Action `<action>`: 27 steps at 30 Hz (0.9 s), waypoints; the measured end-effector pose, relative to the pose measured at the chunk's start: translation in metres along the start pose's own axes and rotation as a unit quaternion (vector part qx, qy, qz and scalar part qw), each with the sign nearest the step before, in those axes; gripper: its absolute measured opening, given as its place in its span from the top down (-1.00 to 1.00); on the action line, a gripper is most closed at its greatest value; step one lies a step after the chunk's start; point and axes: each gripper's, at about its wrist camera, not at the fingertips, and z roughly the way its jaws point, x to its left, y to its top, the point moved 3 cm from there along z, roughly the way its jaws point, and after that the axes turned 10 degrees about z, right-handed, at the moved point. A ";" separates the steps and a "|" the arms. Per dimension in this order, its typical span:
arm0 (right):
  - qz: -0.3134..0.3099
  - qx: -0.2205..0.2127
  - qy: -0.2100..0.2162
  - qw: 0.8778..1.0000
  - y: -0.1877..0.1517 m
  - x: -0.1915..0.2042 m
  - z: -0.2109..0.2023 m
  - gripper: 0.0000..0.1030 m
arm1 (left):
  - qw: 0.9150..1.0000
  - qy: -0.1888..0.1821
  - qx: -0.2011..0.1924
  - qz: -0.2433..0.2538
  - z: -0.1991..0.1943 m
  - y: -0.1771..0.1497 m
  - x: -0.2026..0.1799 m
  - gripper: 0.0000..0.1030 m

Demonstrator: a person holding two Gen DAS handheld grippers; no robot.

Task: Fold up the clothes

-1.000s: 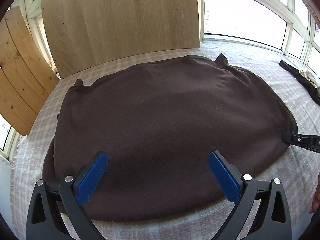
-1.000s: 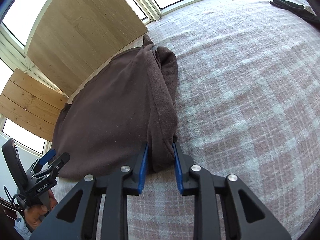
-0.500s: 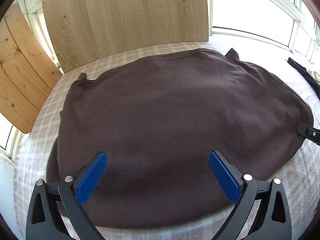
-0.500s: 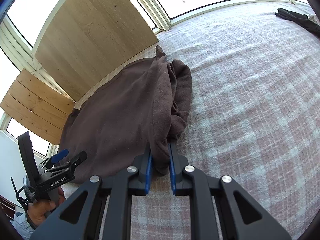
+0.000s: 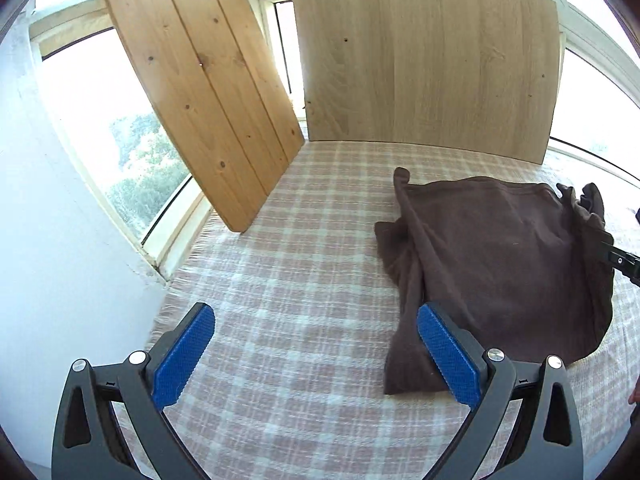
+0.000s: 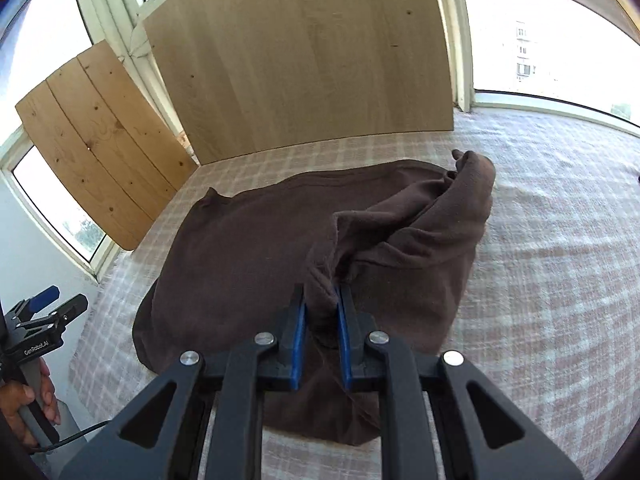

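A dark brown garment [image 5: 500, 248] lies on the plaid-covered surface [image 5: 304, 264], its right side lifted and bunched. My right gripper [image 6: 321, 296] is shut on a fold of that brown garment [image 6: 248, 248] and holds the fold raised above the flat part. Its black tip also shows at the edge of the left wrist view as the right gripper [image 5: 620, 260]. My left gripper [image 5: 314, 316] is open and holds nothing; it hangs over bare plaid just left of the garment's near corner. In the right wrist view the left gripper [image 6: 44, 308] sits far left, off the garment.
Two wooden boards lean against the windows at the back: a planked one [image 5: 200, 92] and a wide pale one [image 5: 424, 60]. Plaid cloth [image 6: 560, 240] stretches to the right of the garment. A person's hand [image 6: 28, 408] grips the left tool's handle, with a cable below it.
The right gripper closed tighter on the garment's edge, then lifted and carried it leftward over the garment. The left gripper swung left off the garment, still open.
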 end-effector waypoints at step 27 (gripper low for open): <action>-0.170 0.176 0.090 0.966 -0.123 0.177 0.078 0.82 | 1.000 -0.024 0.020 -0.003 0.031 -0.013 0.047 -0.98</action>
